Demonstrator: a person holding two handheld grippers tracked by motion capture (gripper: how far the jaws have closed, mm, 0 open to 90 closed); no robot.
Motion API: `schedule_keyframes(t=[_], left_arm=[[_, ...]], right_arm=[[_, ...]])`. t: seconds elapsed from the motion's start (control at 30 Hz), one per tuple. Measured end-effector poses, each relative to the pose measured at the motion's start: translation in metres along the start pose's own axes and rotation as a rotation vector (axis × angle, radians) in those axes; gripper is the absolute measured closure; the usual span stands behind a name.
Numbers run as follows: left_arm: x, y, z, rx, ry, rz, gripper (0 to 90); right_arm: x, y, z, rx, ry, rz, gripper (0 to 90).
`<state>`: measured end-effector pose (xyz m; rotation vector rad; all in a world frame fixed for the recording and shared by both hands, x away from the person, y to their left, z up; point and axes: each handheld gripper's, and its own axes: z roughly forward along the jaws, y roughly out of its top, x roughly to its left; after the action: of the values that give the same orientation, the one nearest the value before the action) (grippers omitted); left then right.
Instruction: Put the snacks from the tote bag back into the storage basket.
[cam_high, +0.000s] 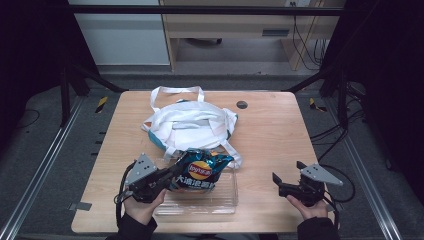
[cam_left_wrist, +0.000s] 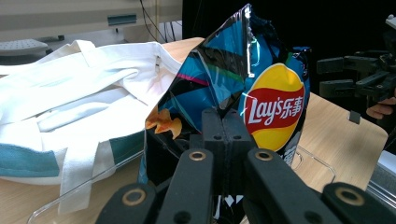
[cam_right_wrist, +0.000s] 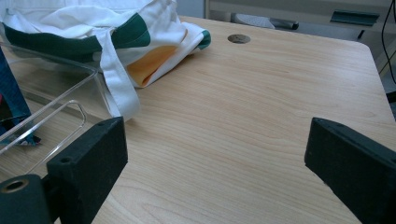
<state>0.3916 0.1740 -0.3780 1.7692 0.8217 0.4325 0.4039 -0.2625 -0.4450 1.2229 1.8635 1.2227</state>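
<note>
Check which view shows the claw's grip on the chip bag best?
Left gripper view: the left claw is shut on the chip bag edge, logo readable. High view shows the bag over the clear tray, grip small. Right gripper view catches just a blue sliver at its left edge.

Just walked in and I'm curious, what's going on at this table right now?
A person works with a hand-held gripper in each hand. The left hand-held gripper is shut on the edge of a blue bag of Lay's chips, holding it over a clear plastic tray. The right hand-held gripper is open with nothing in it, off to the side. A white tote bag lies crumpled on the wooden table behind the tray.
</note>
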Motion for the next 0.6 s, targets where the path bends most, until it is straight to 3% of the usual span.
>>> schedule_keyframes(t=[0.6], left_arm=[[0.011, -0.006, 0.002, 0.018, 0.062, -0.038, 89.3]], right_arm=[[0.001, 0.000, 0.000, 0.002, 0.002, 0.003, 6.3]])
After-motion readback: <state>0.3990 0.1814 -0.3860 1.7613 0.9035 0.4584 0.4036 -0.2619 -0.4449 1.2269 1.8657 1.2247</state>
